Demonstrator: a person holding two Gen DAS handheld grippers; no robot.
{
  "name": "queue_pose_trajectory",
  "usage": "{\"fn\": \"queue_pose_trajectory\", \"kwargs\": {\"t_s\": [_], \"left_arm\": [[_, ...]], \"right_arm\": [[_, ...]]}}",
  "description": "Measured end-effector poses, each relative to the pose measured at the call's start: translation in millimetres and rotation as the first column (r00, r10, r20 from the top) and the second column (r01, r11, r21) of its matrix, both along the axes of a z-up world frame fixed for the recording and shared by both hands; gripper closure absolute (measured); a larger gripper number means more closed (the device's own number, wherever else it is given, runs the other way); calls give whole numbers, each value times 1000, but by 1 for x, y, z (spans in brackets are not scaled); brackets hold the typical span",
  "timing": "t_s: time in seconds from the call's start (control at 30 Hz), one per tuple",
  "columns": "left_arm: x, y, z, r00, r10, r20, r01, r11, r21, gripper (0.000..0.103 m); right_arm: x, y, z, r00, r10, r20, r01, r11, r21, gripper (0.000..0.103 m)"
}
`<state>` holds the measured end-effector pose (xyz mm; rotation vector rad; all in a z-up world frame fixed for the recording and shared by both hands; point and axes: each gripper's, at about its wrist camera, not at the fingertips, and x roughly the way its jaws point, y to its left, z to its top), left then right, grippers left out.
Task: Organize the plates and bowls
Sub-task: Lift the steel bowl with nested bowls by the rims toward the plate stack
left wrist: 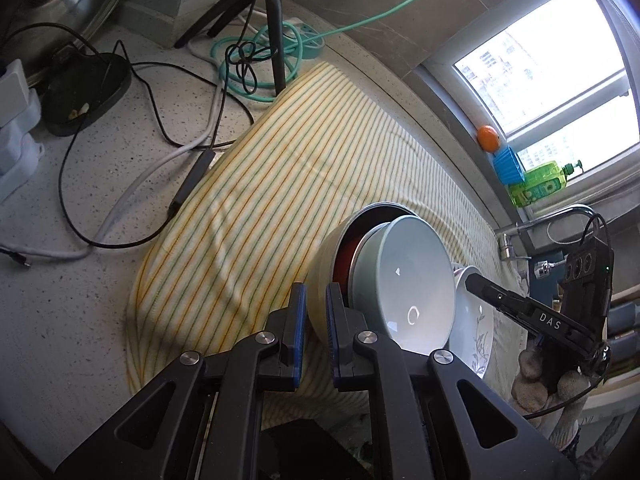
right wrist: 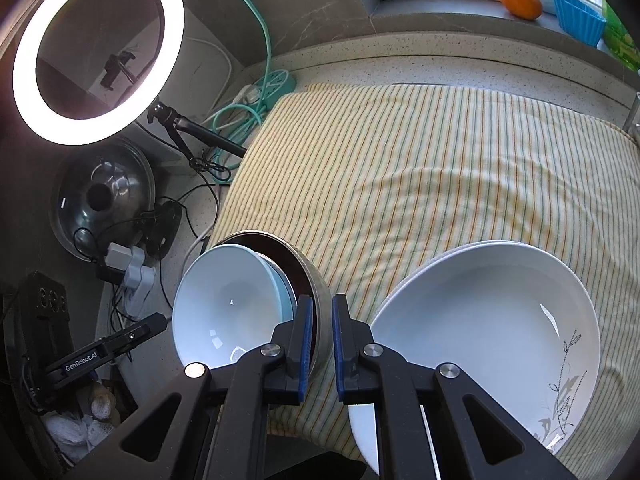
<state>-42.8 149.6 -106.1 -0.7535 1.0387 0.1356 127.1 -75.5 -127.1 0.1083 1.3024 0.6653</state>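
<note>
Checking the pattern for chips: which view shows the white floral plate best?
The right wrist view: the white floral-printed plate fills the lower right, nearly whole. The left wrist view shows only a sliver behind the pale blue bowl.

- Metal bowl (right wrist: 320, 280): tipped on edge over the striped cloth, dark red inside, nesting a pale blue bowl (right wrist: 224, 308).
- White plate (right wrist: 488, 332): grey floral motif, stacked on another, just beside the bowls.

My left gripper (left wrist: 316, 312): matt black plastic w/ blue rubbery pads. Outer bowl (left wrist: 320, 280) looks brushed metal, dull sheen. Inner bowl (left wrist: 412, 276) & plate (right wrist: 488, 320) glossy glazed ceramic, smooth. Striped cloth (left wrist: 288, 168) soft, matt weave. Table (left wrist: 80, 280) speckled stone, smooth.
</note>
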Motion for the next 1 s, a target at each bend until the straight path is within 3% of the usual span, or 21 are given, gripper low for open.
{"fn": "queue_pose_trajectory", "kwargs": {"t_s": [0.2, 1.0], "left_arm": [[-7, -3, -3, 997, 80, 2, -80, 997, -17, 95], [7, -22, -11, 996, 80, -37, -80, 997, 8, 95]], "right_arm": [[9, 9, -11, 997, 68, -33, -69, 997, -17, 94], [13, 30, -25, 980, 194, -46, -196, 980, -43, 94]]}}
